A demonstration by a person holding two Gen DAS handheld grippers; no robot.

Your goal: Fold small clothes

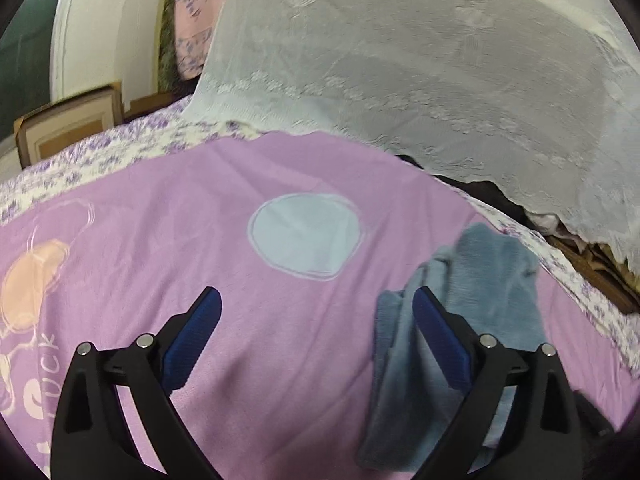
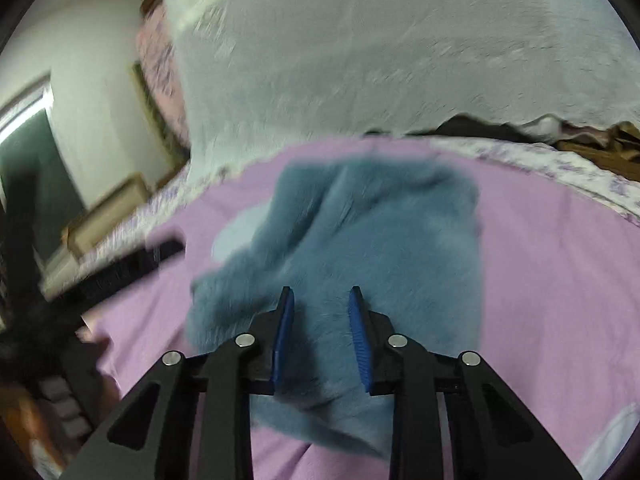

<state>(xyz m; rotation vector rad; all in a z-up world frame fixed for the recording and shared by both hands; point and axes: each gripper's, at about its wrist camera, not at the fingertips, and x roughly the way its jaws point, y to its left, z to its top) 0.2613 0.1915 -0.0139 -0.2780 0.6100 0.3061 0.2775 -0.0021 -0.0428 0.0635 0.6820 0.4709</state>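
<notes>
Gaping wide and empty, the left gripper point(image 1: 316, 300) hovers over a purple bedsheet point(image 1: 280, 184); the blue fleece garment point(image 1: 460, 320) lies crumpled just right of it. The right gripper point(image 2: 321, 292), jaws narrowed, has that garment between its pads; whether they pinch it I cannot tell. Farther off hangs white lace cloth point(image 1: 420, 60).

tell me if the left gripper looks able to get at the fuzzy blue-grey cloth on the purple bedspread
Probably yes. The left gripper stands wide open with nothing between its pads, and the fuzzy blue-grey cloth lies bunched right beside its right finger on the purple bedspread. Nothing lies between them.
</notes>
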